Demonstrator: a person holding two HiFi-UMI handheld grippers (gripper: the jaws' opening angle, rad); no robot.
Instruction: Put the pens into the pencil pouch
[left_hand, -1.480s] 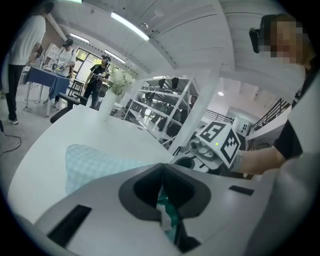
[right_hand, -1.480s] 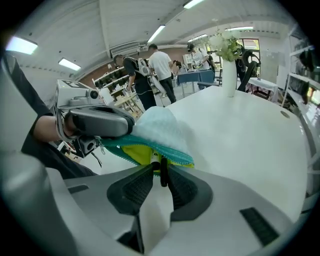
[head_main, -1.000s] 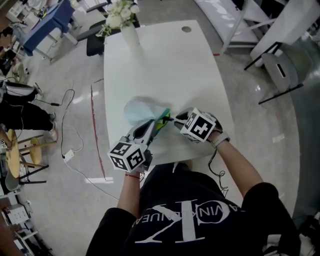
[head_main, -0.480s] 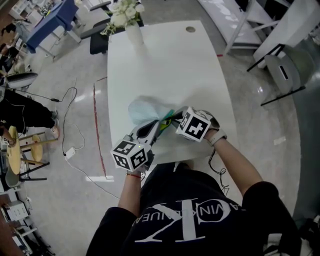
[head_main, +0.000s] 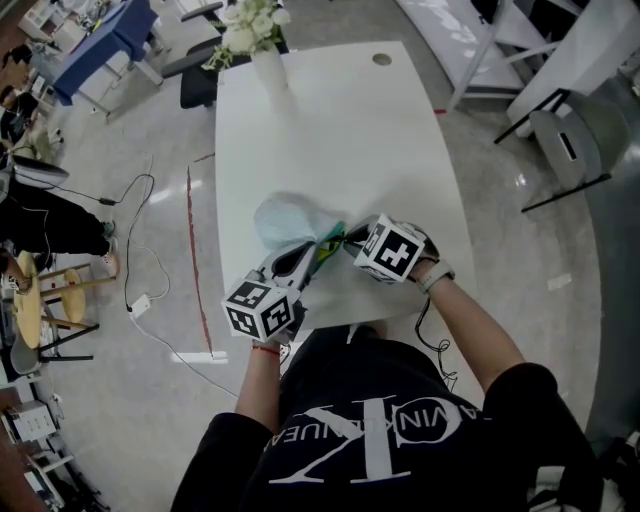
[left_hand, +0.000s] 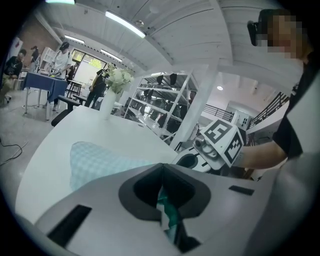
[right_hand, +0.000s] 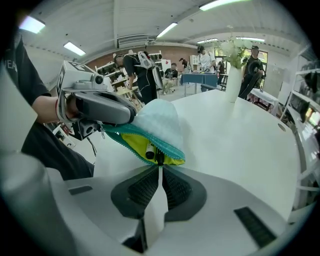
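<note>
A light blue pencil pouch (head_main: 285, 222) with a teal zipper and yellow lining lies on the white table (head_main: 330, 130). My left gripper (head_main: 312, 252) is shut on the pouch's teal near edge (left_hand: 167, 215) and lifts it. My right gripper (head_main: 346, 240) meets the pouch's open mouth from the right, jaws shut on the small black zipper pull (right_hand: 159, 160). In the right gripper view the mouth (right_hand: 145, 145) gapes, and a white-and-black pen (right_hand: 149, 150) lies inside against the yellow lining. The left gripper (right_hand: 131, 117) holds the far end of the zipper.
A white vase of flowers (head_main: 262, 55) stands at the table's far end, near a round cable hole (head_main: 382, 59). Cables (head_main: 140, 300) and a red strip lie on the floor at left. Stools, shelving and people stand farther off.
The right gripper has edged slightly at the pouch's mouth. The left gripper and the pouch have stayed where they were.
</note>
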